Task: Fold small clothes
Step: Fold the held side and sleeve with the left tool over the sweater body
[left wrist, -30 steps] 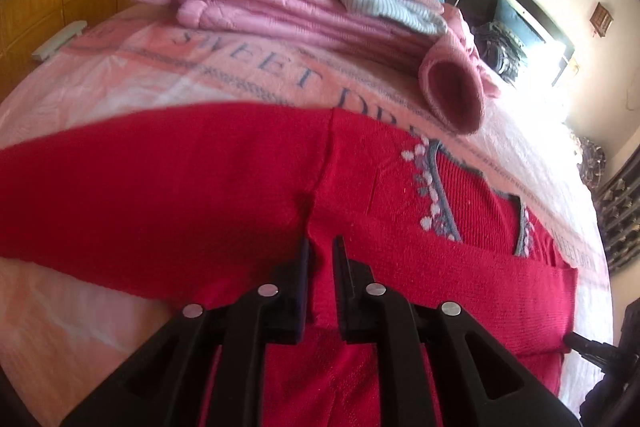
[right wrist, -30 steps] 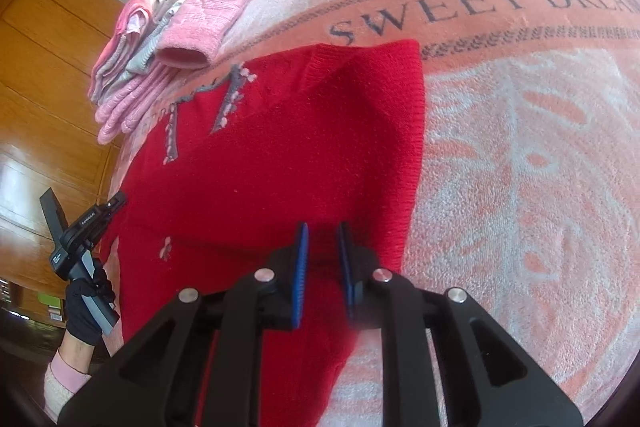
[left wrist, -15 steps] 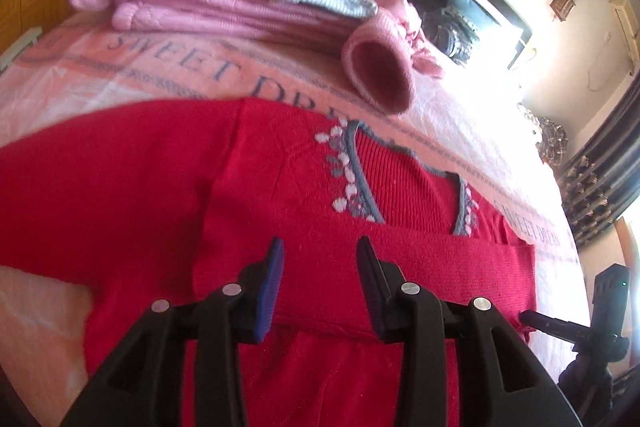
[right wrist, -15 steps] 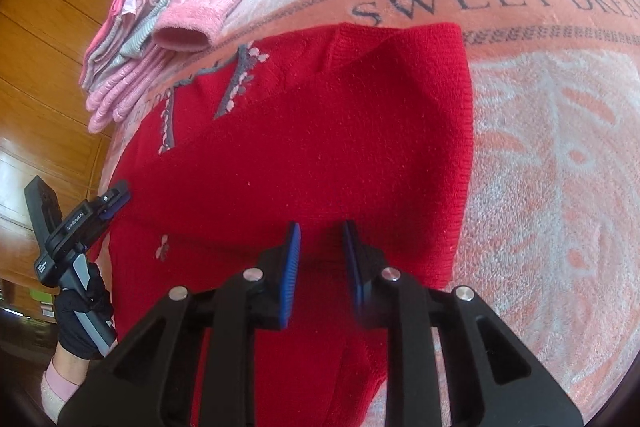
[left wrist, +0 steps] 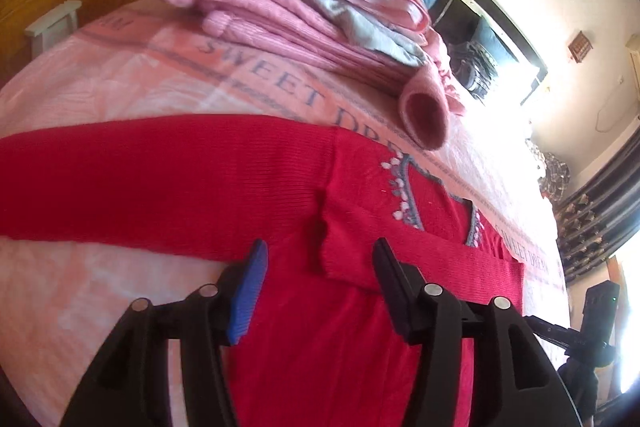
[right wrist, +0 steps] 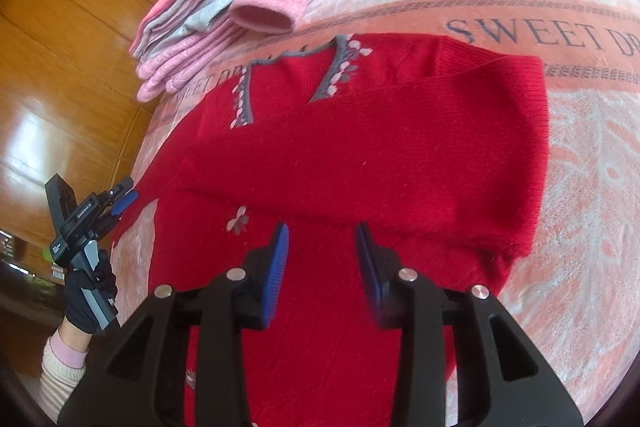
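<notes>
A red knit sweater (left wrist: 224, 183) with a grey, flower-trimmed neckline lies flat on the pink blanket (left wrist: 100, 95). One sleeve (right wrist: 380, 147) is folded across its chest; the other sleeve stretches out to the left in the left wrist view. My left gripper (left wrist: 318, 267) hovers open just over the cuff of the folded sleeve (left wrist: 340, 259), holding nothing. My right gripper (right wrist: 322, 251) is open above the sweater body below the folded sleeve. The left gripper (right wrist: 120, 201) also shows at the sweater's far side in the right wrist view, held by a gloved hand (right wrist: 86, 297).
A stack of folded pink and grey clothes (left wrist: 304, 11) sits at the head of the blanket, with a loose pink sleeve (left wrist: 424, 111) hanging toward the sweater. Wooden panelling (right wrist: 68, 67) lies beyond. Bare blanket (right wrist: 592, 187) extends right of the sweater.
Both grippers went from shut on the red sweater to open, letting the folded sleeve rest on the chest. Both have pulled back slightly from the fabric.
</notes>
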Action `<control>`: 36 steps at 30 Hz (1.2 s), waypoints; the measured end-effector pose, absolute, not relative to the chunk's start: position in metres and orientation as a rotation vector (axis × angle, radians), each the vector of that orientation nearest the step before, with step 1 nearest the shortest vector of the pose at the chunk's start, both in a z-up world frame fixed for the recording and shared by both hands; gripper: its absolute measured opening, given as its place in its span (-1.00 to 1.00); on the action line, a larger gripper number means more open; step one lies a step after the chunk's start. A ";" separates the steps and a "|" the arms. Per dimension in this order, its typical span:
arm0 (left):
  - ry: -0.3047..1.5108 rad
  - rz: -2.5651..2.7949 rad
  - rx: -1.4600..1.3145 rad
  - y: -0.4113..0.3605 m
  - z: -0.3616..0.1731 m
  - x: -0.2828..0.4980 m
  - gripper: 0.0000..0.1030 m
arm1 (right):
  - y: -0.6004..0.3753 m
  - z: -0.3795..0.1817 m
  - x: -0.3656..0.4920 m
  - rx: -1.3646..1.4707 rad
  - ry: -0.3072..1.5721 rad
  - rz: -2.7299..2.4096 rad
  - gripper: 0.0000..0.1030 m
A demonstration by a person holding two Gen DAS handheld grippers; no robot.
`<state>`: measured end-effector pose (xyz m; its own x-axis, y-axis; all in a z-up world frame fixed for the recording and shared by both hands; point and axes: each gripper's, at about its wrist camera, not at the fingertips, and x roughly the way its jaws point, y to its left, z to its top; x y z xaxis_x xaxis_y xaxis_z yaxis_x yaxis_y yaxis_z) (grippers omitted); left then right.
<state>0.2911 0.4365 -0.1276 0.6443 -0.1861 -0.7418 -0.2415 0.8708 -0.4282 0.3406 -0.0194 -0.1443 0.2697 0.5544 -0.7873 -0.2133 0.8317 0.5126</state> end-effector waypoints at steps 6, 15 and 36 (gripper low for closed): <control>0.856 0.214 -0.767 0.554 -0.161 0.225 0.07 | 0.013 -0.157 0.324 0.246 1.257 0.578 -0.30; 0.652 0.311 -1.072 0.666 -0.199 0.189 0.01 | 0.032 -0.179 0.325 0.221 1.290 0.553 -0.29; 0.511 0.456 -0.918 0.721 -0.179 0.185 -0.83 | 0.033 -0.185 0.331 0.237 1.259 0.543 -0.26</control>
<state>0.1848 0.7212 -0.1788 0.7901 0.1525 -0.5937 -0.5725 0.5296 -0.6259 0.3308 0.0334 -0.1848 0.2019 0.5103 -0.8360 -0.2574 0.8512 0.4574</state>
